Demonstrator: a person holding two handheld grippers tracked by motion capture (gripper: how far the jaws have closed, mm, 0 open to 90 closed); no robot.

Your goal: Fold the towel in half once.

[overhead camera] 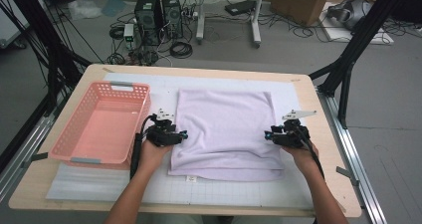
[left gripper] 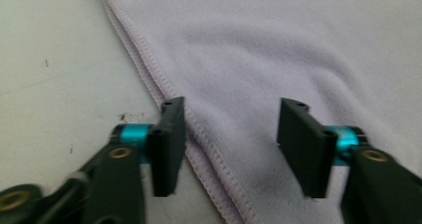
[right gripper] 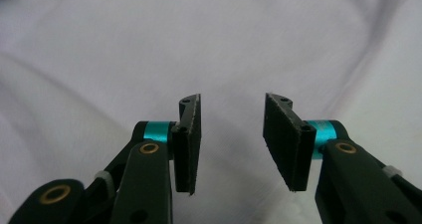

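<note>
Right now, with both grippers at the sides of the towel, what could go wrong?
1. The left gripper straddles the towel's stitched edge with open jaws; the towel looks folded in layers, so closing may catch only the top one.
2. The right gripper hangs open over rumpled cloth, not a clear edge; its pinch may bunch the towel.
3. The basket sits close beside the left hand; a wide swing might knock it.

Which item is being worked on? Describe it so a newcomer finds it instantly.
On the round-cornered wooden table lies a white gridded mat. At its centre, right of the pink slotted plastic basket, sits the pale lilac folded terry towel. It is the one soft, flat cloth there, with stitched hems and a small white tag on its near edge.
</note>
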